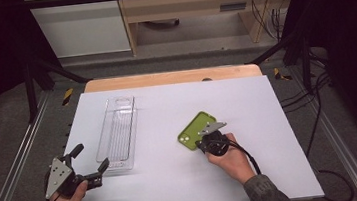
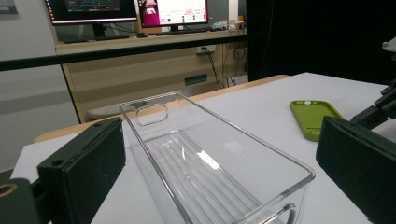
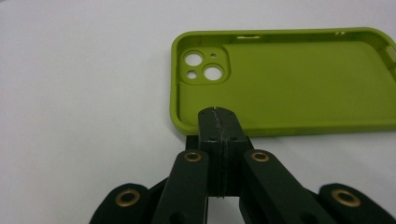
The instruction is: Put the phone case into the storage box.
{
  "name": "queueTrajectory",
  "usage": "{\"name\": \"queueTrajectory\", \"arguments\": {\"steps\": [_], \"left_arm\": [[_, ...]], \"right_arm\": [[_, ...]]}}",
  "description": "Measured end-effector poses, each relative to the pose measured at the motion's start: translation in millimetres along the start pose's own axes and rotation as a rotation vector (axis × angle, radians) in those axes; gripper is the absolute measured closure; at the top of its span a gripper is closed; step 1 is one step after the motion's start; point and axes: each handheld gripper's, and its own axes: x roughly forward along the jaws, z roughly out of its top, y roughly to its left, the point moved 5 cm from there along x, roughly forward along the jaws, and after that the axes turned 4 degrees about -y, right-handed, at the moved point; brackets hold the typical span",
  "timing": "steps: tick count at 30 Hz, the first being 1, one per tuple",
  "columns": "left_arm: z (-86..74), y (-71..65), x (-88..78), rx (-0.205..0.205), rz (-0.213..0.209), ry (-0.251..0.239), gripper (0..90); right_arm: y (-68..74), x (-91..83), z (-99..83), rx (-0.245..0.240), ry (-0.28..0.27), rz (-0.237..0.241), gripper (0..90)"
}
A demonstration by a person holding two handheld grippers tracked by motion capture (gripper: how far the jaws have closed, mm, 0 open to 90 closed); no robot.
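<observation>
Right gripper (image 3: 219,122): jaws pressed together, tip against the green phone case (image 3: 299,79) rim, positioned to nudge it; left gripper (image 1: 89,165): jaws apart beside the clear tray (image 1: 117,134), ready to steady it

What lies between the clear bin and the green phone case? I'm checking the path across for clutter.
Nothing: in the high view, only bare white table top separates the clear plastic bin from the green phone case.

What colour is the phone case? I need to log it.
Lime green, the phone case; it shows best in the right gripper view.
</observation>
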Motion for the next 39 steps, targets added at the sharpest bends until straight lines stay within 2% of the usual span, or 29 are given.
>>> {"name": "queueTrajectory", "arguments": {"steps": [15,17,19,22,25,26,28,30,31,33,35,39], "left_arm": [[0.0,-0.2,0.1,0.002,0.000,0.001,1.2],[0.1,0.0,-0.2,0.003,0.001,0.001,1.3],[0.1,0.1,-0.1,0.002,0.001,0.001,1.3],[-0.1,0.1,0.6,0.003,0.000,0.003,1.2],[0.0,-0.3,0.7,0.004,-0.001,0.002,1.3],[0.0,-0.3,0.6,0.005,-0.001,0.003,1.3],[-0.2,-0.1,0.6,0.007,-0.001,0.005,1.3],[-0.3,-0.2,0.9,0.006,-0.001,0.004,1.3],[-0.3,-0.3,0.9,0.007,-0.002,0.005,1.2],[-0.2,-0.7,1.1,0.009,-0.004,0.005,1.2],[-0.3,-1.0,1.4,0.012,-0.003,0.006,1.2],[-0.5,-1.4,2.1,0.016,-0.004,0.008,1.2]], "right_arm": [[0.9,16.9,18.2,0.005,0.001,0.009,90.0],[-0.6,14.9,21.8,0.020,-0.020,0.021,89.9],[-7.6,9.6,26.9,0.039,-0.052,0.022,88.4],[-22.9,2.1,33.2,0.064,-0.074,-0.011,84.8],[-38.4,-4.2,40.9,0.095,-0.108,-0.034,76.8],[-51.5,-7.9,46.5,0.104,-0.117,-0.067,69.2],[-55.4,-9.0,48.0,0.115,-0.118,-0.073,65.8],[-65.1,-9.5,51.3,0.118,-0.101,-0.093,58.3],[-71.4,-9.4,52.5,0.119,-0.090,-0.119,53.8],[-79.7,-8.2,53.5,0.117,-0.055,-0.138,49.8],[-87.6,-6.8,54.6,0.125,-0.064,-0.144,45.0],[-100.2,-1.3,53.8,0.130,-0.026,-0.144,33.1]]}}
